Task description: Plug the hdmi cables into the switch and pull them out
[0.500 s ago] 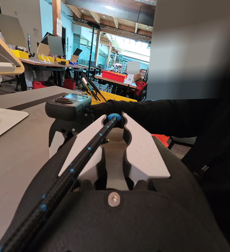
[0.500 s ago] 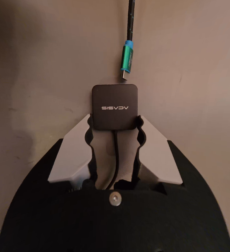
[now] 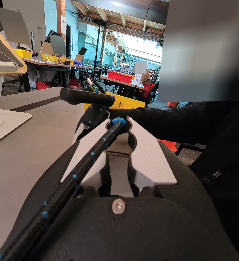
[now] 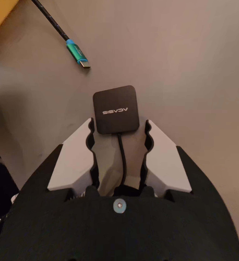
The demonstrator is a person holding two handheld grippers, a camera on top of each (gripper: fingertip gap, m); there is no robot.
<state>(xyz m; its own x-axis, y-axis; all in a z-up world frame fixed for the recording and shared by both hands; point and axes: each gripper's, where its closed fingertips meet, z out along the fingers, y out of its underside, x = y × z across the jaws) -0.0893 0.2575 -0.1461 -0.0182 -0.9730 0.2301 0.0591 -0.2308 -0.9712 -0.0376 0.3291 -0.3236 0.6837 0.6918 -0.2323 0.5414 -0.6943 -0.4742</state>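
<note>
The black square switch (image 4: 116, 110) lies flat on the grey table (image 4: 186, 56), its own thin lead running back between my right fingers. My right gripper (image 4: 119, 120) is open around the switch's near end; the right finger stands clear of it. A green HDMI plug with a blue collar (image 4: 77, 55) lies loose up-left of the switch, not plugged in, its braided cable (image 4: 51, 21) leading off the top left. My left gripper (image 3: 118, 120) is shut on the blue collar (image 3: 117, 122) of a plug, whose braided cable (image 3: 76, 173) drapes back over the left finger.
In the left wrist view the right gripper's camera block (image 3: 86, 97) and a person's black sleeve (image 3: 172, 124) are just beyond my left fingertips. A yellow bin (image 3: 124, 101) stands behind them. A white stand base (image 3: 7, 124) sits on the table at the left. The grippers' ends are close to 20 cm from one another.
My right gripper has opened and let go of the switch. The loose green plug now lies farther from the switch, up-left and angled. The left gripper keeps its hold.
</note>
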